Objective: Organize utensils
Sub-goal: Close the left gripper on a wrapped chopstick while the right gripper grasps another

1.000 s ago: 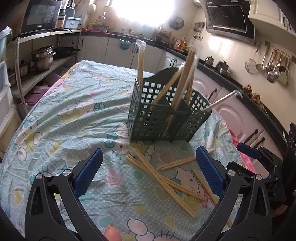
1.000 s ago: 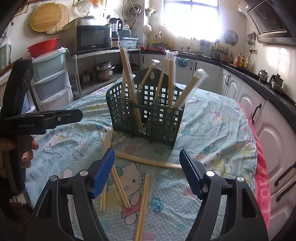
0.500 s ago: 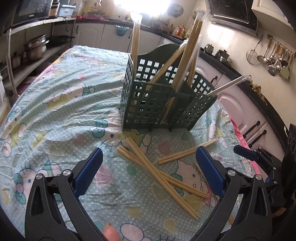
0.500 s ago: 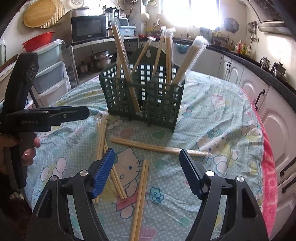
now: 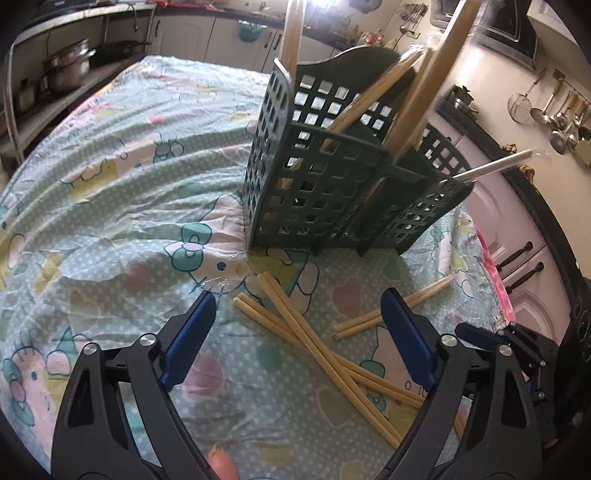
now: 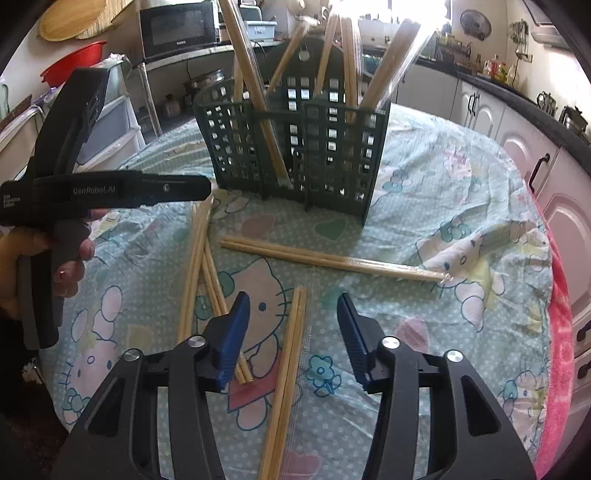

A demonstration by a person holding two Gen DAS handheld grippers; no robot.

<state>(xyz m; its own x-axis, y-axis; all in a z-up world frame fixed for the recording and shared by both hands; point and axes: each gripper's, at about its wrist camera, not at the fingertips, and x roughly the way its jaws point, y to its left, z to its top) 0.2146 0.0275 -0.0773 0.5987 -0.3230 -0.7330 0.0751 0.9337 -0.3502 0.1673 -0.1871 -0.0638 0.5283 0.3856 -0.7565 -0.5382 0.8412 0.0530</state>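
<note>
A dark green lattice utensil caddy (image 5: 325,192) (image 6: 295,155) stands on the cartoon-print tablecloth with several wrapped chopstick pairs upright in it. More wrapped pairs lie loose in front of it. My left gripper (image 5: 295,314) hovers over the crossed pairs (image 5: 295,332); its jaws are closing, with the sticks below and between them, untouched. My right gripper (image 6: 293,314) is closing too, straddling one pair (image 6: 291,343) that lies lengthwise between its blue pads (image 6: 232,332) without contact. Another pair (image 6: 325,258) lies crosswise beyond. The left gripper's body (image 6: 92,188) shows at the left of the right wrist view.
The table's right edge has a pink cloth (image 6: 561,350) hanging over it, with white cabinets (image 6: 554,184) close behind. Pots (image 5: 66,70) sit on a shelf at the far left. A microwave (image 6: 177,26) stands on a rack behind the caddy. A person's hand (image 6: 44,266) grips the left tool.
Both grippers came down and closer to the tablecloth and caddy. The right jaws narrowed markedly around the lengthwise chopstick pair. The left jaws narrowed slightly.
</note>
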